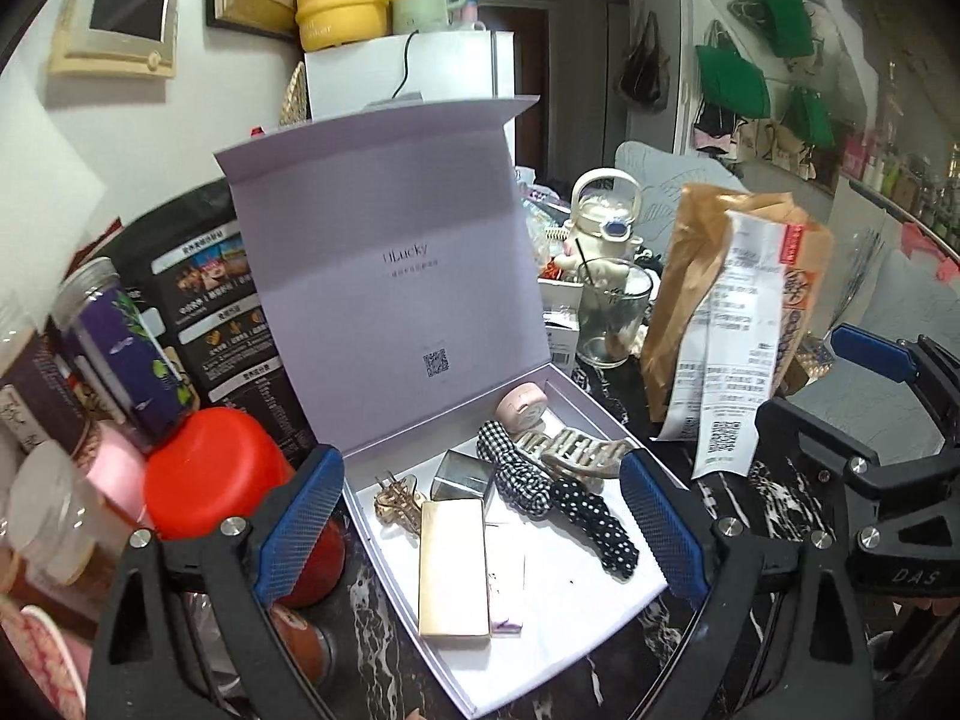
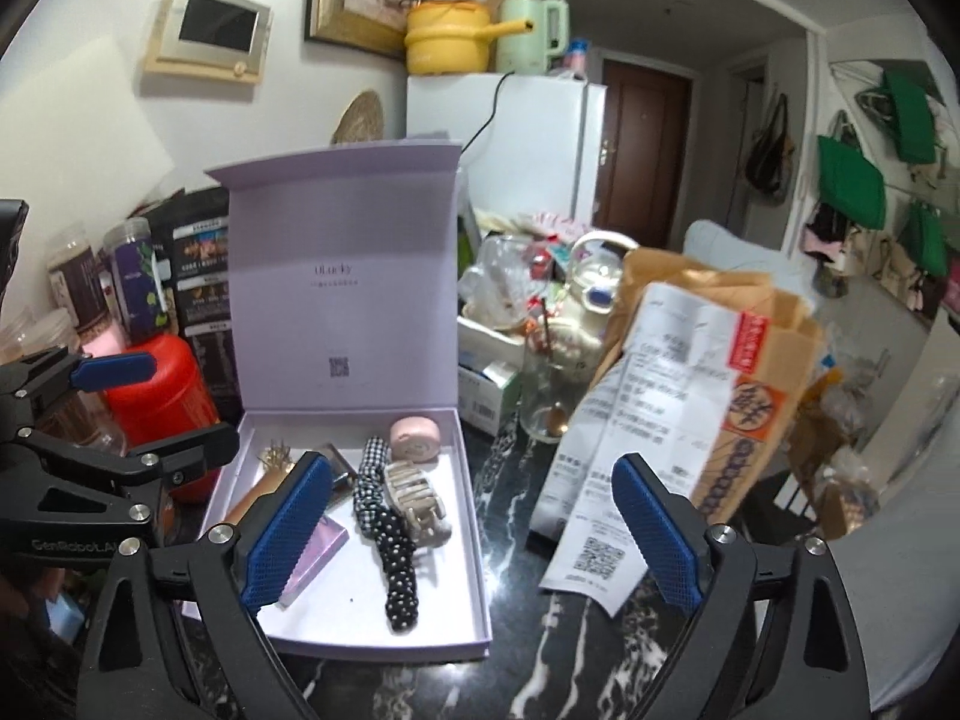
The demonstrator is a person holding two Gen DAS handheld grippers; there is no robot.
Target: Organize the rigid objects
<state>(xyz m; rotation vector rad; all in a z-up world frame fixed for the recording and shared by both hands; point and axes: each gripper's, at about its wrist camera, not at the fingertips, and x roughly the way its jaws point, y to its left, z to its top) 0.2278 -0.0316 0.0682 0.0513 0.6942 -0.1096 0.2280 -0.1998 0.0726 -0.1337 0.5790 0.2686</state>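
Only from the left gripper, spread empty: gold case unobstructed.

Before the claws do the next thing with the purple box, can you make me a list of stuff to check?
1. Left claw empty and open: ok, nothing between its blue pads.
2. Right claw empty and open: ok, it hangs wide above the table.
3. Box lid up: ok, it stands open behind the tray.
4. Things inside the box: ok, the gold case, beige clip, dotted scrunchie and pink round case all lie in it.
5. Room around the box: not ok, the red jar and paper bag crowd its sides.
6. More things left to pack: cannot tell.
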